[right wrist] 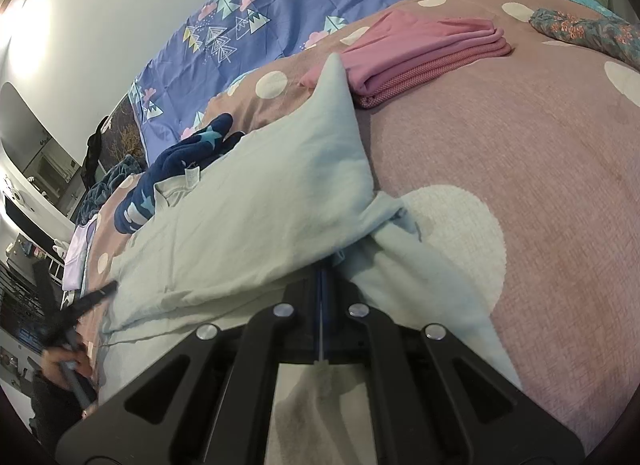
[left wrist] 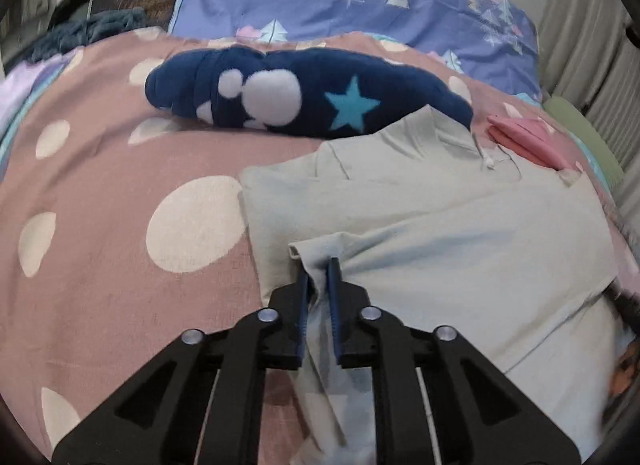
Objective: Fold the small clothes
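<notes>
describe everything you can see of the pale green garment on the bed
The pale green garment is soft, matte, lightly creased cloth, partly folded, lying mostly flat on the pink bedspread with white dots. A small white tag shows near its far edge. That far edge meets the navy fleece item with a blue star, and a folded pink stack sits by its far corner. The left claw pinches a raised fold at the near edge; the right claw is shut on another bunched edge.
</notes>
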Motion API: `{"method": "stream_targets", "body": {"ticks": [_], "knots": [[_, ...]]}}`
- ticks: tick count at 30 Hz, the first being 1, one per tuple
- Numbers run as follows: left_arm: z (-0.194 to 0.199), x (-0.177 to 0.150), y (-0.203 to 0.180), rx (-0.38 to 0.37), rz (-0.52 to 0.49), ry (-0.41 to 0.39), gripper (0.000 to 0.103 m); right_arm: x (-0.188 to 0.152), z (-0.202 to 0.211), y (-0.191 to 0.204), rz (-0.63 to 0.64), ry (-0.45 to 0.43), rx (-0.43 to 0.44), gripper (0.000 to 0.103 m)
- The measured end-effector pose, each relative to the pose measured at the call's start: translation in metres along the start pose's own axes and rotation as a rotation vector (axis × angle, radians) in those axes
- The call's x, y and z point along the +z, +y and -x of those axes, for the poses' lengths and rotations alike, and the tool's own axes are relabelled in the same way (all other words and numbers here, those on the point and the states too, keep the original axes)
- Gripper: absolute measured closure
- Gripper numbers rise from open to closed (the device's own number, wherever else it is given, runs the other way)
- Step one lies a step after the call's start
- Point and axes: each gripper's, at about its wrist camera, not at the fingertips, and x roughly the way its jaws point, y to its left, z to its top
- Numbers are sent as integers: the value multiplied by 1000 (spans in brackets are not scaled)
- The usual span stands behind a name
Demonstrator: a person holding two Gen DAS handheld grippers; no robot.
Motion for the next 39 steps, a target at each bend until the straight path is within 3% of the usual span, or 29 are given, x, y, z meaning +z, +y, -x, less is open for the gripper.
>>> {"method": "stream_targets", "body": {"ticks": [3,7,10,14,17,19,20,23,24,25,26,27,28,31,33,36,38,39], "knots": [[18,3,-8,53,-15,-60,68,0,0,1,3,-1,-3,103],[48,5,-30,60,-85,-143,63,-1,1,2,4,-1,-4,103],[65,-3,-53,-47,-129,-173,62,-1,1,2,5,-1,-4,103],[56,-32,-88,-171,-208,-99,62,0,4,3,5,2,15,100],[39,-51,-106,-183,-268,-24,62,3,13,9,31,19,48,82],[34,-56,-110,-172,-284,-11,59,3,24,17,64,19,91,59],[34,-55,-110,-180,-283,-13,58,4,27,18,66,17,102,56],[32,-49,-113,-195,-291,-26,58,17,29,17,16,12,128,54],[30,-48,-116,-187,-301,-22,58,22,25,14,-17,24,122,68],[28,-48,-119,-180,-311,-20,58,26,22,11,-35,33,114,103],[27,-48,-119,-180,-313,-18,66,31,17,4,-73,53,71,103],[30,-49,-120,-200,-310,-20,89,33,19,-5,-119,47,46,103],[34,-50,-121,-236,-305,-20,97,34,26,-16,-167,18,28,103],[38,-56,-125,-262,-331,-18,102,35,47,-42,-179,-68,-114,103],[36,-61,-128,-263,-348,-3,102,34,44,-60,-218,4,-70,103],[35,-62,-131,-253,-354,-7,102,36,54,-45,-144,-8,-39,98],[36,-62,-133,-246,-365,-12,98,38,53,-19,-64,9,36,82],[36,-62,-135,-238,-374,-15,89,37,50,-9,-44,29,57,67]]}}
